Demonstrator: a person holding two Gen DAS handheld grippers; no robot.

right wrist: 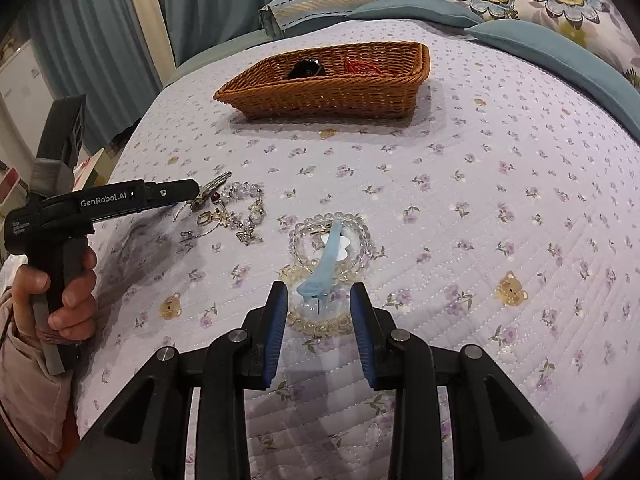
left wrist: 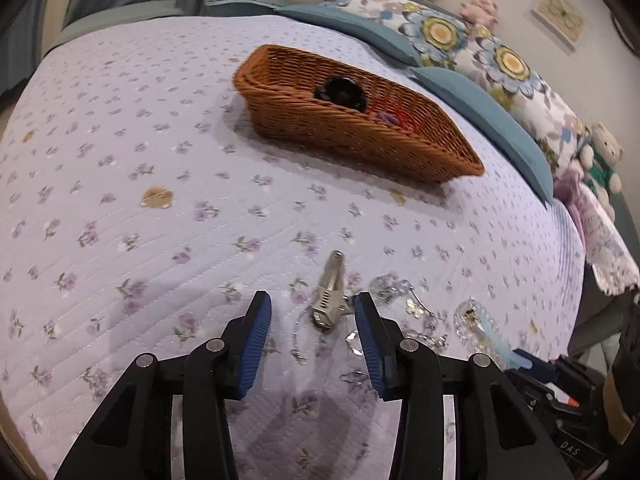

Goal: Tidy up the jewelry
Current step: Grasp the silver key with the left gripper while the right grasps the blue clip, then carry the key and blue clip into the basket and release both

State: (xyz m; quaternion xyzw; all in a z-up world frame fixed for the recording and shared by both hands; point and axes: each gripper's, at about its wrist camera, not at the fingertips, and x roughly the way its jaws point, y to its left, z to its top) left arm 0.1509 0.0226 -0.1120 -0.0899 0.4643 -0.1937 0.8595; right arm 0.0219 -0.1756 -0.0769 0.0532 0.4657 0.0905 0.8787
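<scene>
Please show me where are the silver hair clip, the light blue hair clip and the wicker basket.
silver hair clip (left wrist: 329, 296): left wrist view, on its metal body.
light blue hair clip (right wrist: 325, 264): right wrist view, on its curved middle.
wicker basket (right wrist: 320, 94): right wrist view, on its near wall.

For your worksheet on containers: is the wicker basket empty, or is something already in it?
Not empty. The basket on the bedspread holds a black round item and something red; most jewelry lies outside.

Even, soft indoor light w/ faint shadows on quilt (left wrist: 160, 160); sharp focus, heavy fisheye bend & dark vignette at edges.
</scene>
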